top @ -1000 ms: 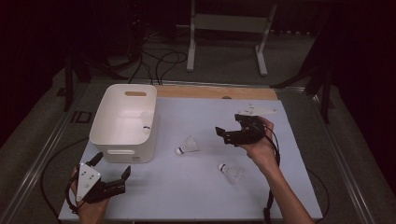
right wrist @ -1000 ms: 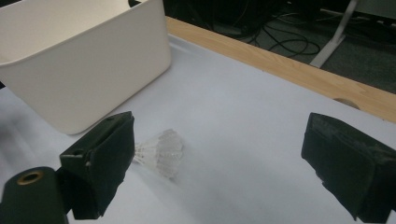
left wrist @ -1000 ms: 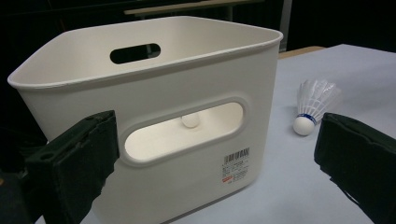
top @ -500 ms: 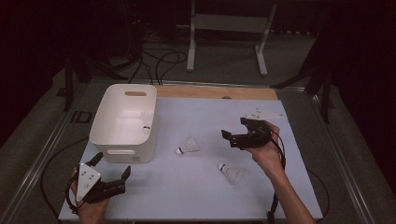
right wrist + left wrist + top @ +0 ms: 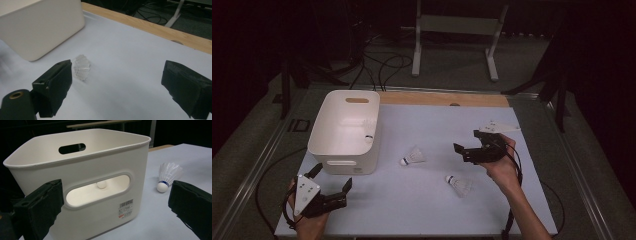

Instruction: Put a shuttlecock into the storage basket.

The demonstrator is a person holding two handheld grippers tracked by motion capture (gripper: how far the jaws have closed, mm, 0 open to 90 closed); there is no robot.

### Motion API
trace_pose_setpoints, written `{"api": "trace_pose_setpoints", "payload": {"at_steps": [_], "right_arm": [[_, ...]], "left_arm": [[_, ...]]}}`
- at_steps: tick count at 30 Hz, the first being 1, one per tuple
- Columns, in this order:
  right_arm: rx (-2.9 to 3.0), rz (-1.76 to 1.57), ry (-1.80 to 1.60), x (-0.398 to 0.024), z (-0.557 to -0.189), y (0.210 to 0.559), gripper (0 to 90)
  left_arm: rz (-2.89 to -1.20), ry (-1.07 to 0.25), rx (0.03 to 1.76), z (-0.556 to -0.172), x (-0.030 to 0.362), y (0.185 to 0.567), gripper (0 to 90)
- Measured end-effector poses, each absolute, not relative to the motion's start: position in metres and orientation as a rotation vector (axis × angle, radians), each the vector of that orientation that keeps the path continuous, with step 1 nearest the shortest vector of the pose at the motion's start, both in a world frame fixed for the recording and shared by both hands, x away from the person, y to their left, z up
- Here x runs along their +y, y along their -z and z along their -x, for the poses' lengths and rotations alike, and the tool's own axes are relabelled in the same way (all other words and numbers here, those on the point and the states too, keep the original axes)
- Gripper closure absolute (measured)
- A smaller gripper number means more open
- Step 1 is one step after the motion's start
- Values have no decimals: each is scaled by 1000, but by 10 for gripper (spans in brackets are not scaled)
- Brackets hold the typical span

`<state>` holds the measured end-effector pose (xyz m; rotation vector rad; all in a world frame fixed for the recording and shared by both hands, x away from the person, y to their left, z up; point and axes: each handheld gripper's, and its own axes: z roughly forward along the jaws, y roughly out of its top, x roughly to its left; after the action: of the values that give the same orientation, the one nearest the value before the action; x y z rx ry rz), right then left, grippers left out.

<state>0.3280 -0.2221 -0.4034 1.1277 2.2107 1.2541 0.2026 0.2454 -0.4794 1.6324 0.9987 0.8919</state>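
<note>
Shuttlecocks lie on the bench: one [image 5: 413, 156] beside the white bin [image 5: 343, 131], cork toward it, another [image 5: 458, 183] near the right gripper [image 5: 469, 147]. A third [image 5: 101, 185] sits inside the bin. Both the right and left gripper [image 5: 332, 186] hold their jaws open, empty.

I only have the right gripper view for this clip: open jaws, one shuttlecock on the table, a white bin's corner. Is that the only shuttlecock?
Observer: No. The high view shows a second shuttlecock on the table, nearer the person than the right gripper.
Operator: Anything inside the bin?
Observer: Yes. Through the white bin's handle slot, the left gripper view shows a shuttlecock's cork tip.
Operator: Where's the left gripper?
Observer: The left gripper is open, near the table's front edge, facing the bin.
</note>
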Motion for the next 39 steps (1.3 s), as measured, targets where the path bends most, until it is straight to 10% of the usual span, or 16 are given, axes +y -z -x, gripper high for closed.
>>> {"api": "trace_pose_setpoints", "payload": {"at_steps": [39], "right_arm": [[2215,-1207,-1170,-262,-314,429,104]], "left_arm": [[-1635,-892,999,-203,244,479,5]]}}
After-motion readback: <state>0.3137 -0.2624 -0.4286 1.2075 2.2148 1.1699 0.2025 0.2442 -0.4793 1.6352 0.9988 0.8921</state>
